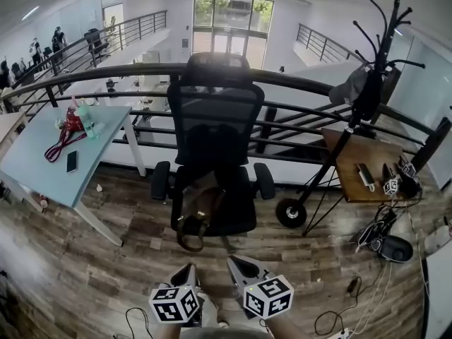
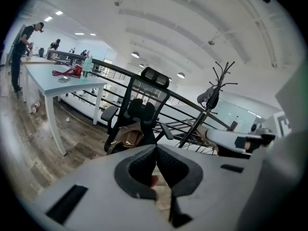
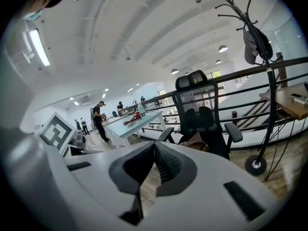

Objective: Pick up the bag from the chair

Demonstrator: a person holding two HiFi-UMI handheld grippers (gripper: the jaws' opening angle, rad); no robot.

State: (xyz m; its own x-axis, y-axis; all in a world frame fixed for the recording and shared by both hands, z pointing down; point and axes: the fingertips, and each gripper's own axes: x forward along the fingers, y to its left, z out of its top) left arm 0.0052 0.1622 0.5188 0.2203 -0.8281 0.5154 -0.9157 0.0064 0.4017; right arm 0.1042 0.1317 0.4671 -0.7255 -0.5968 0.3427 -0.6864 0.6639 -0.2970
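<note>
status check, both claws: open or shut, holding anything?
Left claw: closed, holding nothing.
Right claw: closed, holding nothing.

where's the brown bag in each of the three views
Head view: brown bag just left of centre, below mid-height, on the left part of the seat.
Left gripper view: bag left of centre, a little below mid-height.
Right gripper view: bag right of centre, a little below mid-height.
Shared landmark: the black office chair it lies on, seen in all three views.
</note>
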